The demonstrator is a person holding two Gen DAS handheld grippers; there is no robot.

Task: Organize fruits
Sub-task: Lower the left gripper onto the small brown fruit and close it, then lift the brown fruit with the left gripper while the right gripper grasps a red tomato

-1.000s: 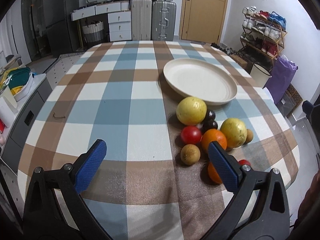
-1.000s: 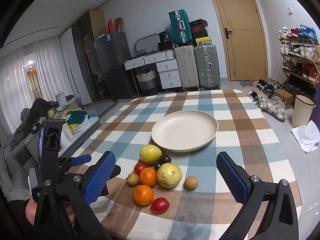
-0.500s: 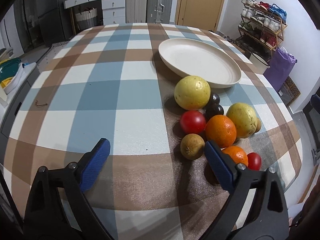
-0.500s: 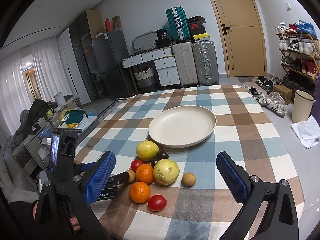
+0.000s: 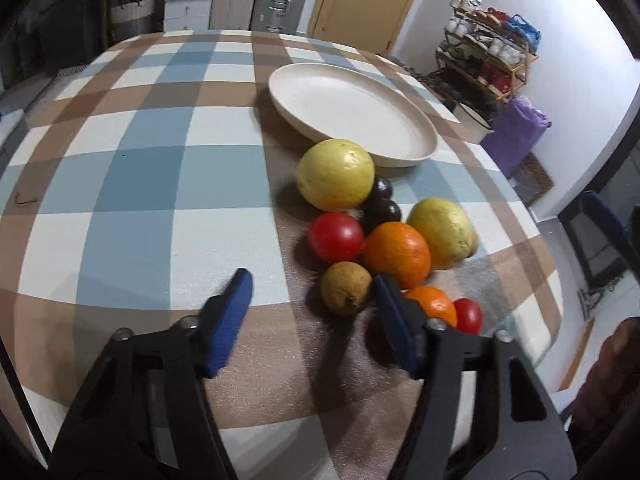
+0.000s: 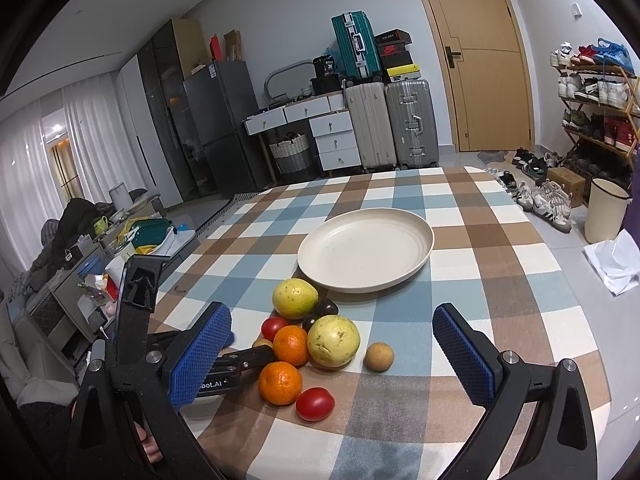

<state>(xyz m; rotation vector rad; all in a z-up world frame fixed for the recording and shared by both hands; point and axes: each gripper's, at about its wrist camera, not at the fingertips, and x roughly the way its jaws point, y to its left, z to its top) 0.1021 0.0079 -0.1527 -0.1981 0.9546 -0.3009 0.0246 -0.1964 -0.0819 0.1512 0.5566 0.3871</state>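
Note:
A pile of fruit lies on the checked tablecloth in front of an empty cream plate (image 5: pixel 352 108) (image 6: pixel 366 248). It holds two yellow-green guavas (image 5: pixel 335 179) (image 5: pixel 440 232), two oranges (image 5: pixel 397 254) (image 5: pixel 436 304), two red tomatoes (image 5: pixel 335 237) (image 5: pixel 469 315), dark plums (image 5: pixel 382 212) and a small brown fruit (image 5: pixel 346 288). My left gripper (image 5: pixel 312 304) is open, low over the table, its fingers on either side of the brown fruit's near end. My right gripper (image 6: pixel 332 352) is open and empty, held back above the pile. Another small brown fruit (image 6: pixel 379 356) lies apart to the right.
The table's right edge (image 5: pixel 560 320) runs close behind the fruit. A shoe rack (image 6: pixel 592 120), a bin (image 6: pixel 606 216), suitcases (image 6: pixel 388 124) and drawers stand on the floor beyond the table. A cluttered side table (image 6: pixel 120 248) stands at the left.
My left gripper has moved forward, down and rightward toward the fruit pile and narrowed somewhat around the small brown fruit. The right gripper has barely shifted.

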